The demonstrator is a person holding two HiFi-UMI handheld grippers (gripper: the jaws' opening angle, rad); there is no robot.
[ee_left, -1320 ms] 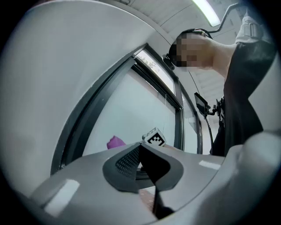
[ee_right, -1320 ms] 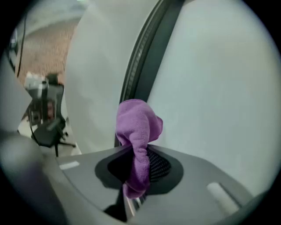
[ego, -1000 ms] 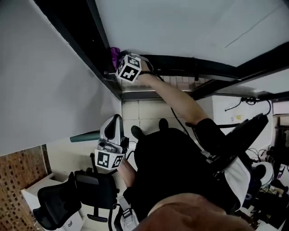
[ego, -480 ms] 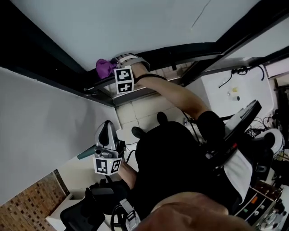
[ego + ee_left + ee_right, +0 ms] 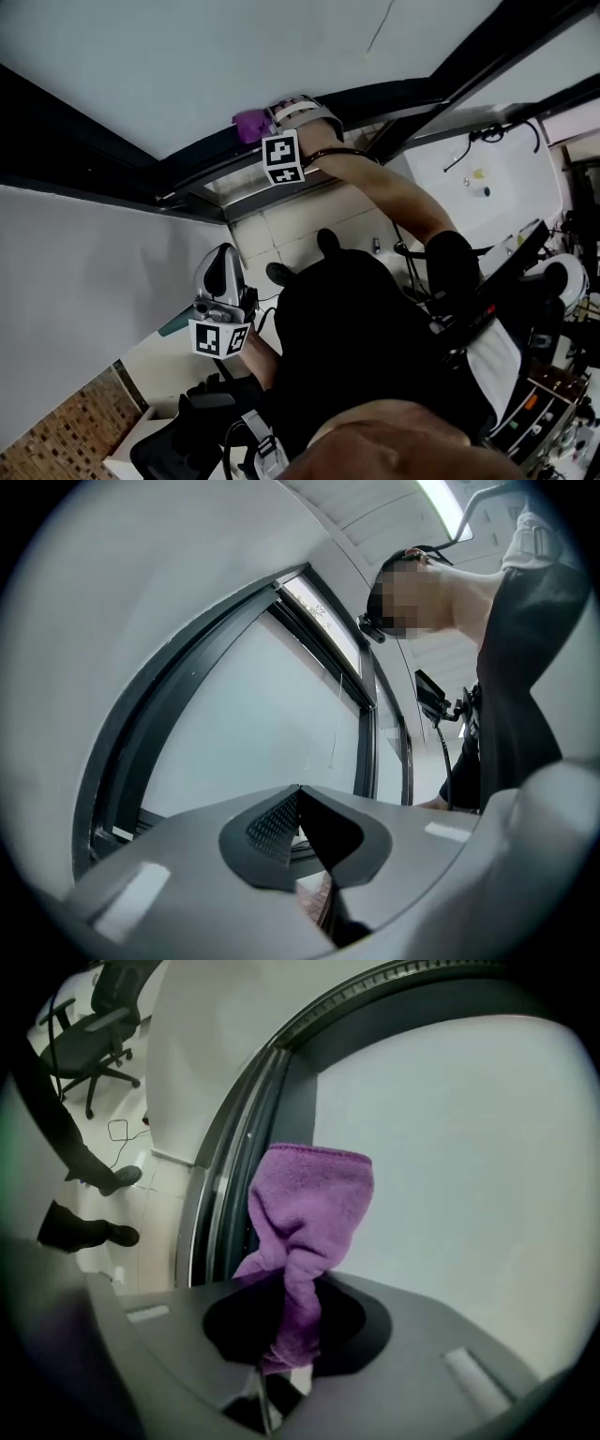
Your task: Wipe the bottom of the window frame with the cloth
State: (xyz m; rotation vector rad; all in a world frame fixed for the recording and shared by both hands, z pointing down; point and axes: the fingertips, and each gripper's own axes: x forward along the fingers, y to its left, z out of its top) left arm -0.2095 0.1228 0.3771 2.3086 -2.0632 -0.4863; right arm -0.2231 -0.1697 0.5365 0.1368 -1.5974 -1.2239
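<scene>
Right claw [image 5: 286,1340] clamped on twisted tail of purple cloth [image 5: 309,1208]. Cloth looks soft, light and limp, so grip low. Free fold near window frame [image 5: 230,1185]. Left claw [image 5: 302,841] closed, empty.

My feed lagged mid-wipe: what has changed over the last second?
The right claw, shut on the purple cloth, slid along the window frame's bottom rail, away from the corner and rightward in the head view. Nothing was taken up or let go. The left claw stayed low, shut and empty.
</scene>
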